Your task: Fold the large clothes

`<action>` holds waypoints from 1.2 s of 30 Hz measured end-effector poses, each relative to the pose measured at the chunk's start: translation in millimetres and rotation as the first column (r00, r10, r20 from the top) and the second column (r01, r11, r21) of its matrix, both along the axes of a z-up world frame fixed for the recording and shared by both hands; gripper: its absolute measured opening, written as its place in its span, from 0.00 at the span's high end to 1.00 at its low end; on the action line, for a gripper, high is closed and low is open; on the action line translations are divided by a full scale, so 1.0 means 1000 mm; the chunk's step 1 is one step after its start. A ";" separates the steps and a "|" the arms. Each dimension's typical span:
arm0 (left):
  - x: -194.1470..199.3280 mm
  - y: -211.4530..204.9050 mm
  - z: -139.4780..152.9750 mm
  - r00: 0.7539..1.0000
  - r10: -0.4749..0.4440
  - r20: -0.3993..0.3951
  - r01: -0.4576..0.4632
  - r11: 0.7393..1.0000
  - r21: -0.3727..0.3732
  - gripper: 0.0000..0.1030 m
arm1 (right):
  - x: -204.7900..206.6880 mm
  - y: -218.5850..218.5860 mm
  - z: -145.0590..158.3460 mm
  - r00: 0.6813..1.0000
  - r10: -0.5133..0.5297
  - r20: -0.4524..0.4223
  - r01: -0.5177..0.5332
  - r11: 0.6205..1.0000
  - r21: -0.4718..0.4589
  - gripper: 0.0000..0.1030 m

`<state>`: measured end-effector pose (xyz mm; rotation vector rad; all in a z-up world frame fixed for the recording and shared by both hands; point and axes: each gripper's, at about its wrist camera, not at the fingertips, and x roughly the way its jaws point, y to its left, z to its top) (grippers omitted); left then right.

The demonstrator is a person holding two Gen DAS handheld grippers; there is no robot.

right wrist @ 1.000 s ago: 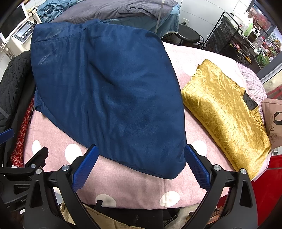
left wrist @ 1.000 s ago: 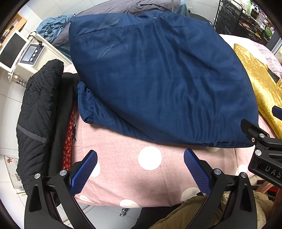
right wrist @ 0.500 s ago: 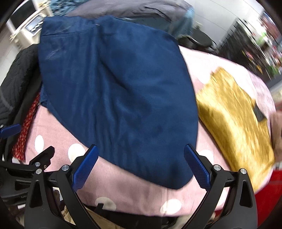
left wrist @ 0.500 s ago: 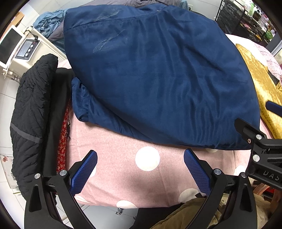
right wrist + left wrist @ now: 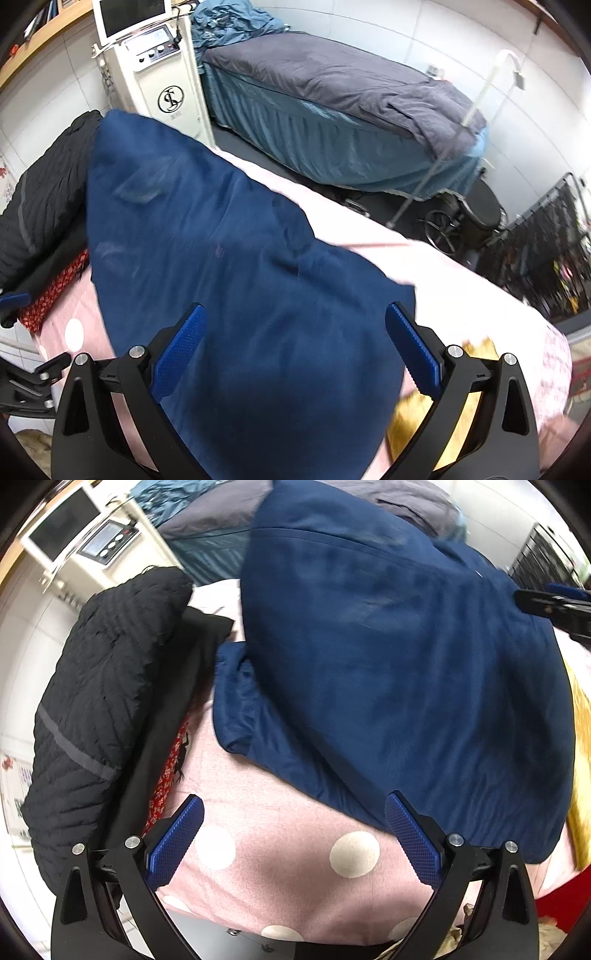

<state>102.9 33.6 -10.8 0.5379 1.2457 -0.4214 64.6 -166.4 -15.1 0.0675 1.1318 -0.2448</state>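
Note:
A large navy blue garment lies folded on a pink, white-dotted bed cover, with a loose flap sticking out at its left edge. My left gripper is open and empty over the bare cover, just short of the garment's near edge. My right gripper is open and empty, held above the middle of the navy garment. The right gripper's arm shows at the right edge of the left wrist view.
A black quilted jacket and a red patterned cloth lie along the bed's left side. A folded gold garment lies to the right. Beyond stand a white machine, a grey-covered bed and a black rack.
My right gripper has moved forward over the navy garment and tilted up, now facing the far bed. My left gripper has shifted left toward the garment's left flap. Both stay open.

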 end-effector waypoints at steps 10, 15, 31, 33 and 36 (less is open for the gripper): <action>0.003 0.018 0.004 0.998 0.068 -0.013 -0.068 0.998 -0.012 0.06 | -0.035 0.055 -0.036 0.989 0.117 -0.084 -0.107 0.987 0.122 0.83; 0.007 0.030 0.022 0.991 0.131 0.021 -0.129 0.990 -0.051 0.06 | -0.088 0.105 -0.021 0.975 0.211 -0.062 -0.189 0.947 0.259 0.88; 0.024 0.106 0.063 0.940 0.330 0.084 -0.317 0.938 -0.139 0.06 | -0.179 0.243 -0.039 0.892 0.397 -0.215 -0.306 0.882 0.358 0.47; 0.022 0.109 0.051 0.941 0.332 0.062 -0.323 0.939 -0.119 0.06 | -0.182 0.248 -0.024 0.893 0.406 -0.193 -0.327 0.882 0.340 0.25; 0.021 0.115 0.039 0.940 0.340 0.041 -0.334 0.937 -0.102 0.06 | -0.180 0.249 0.000 0.891 0.422 -0.166 -0.350 0.873 0.339 0.23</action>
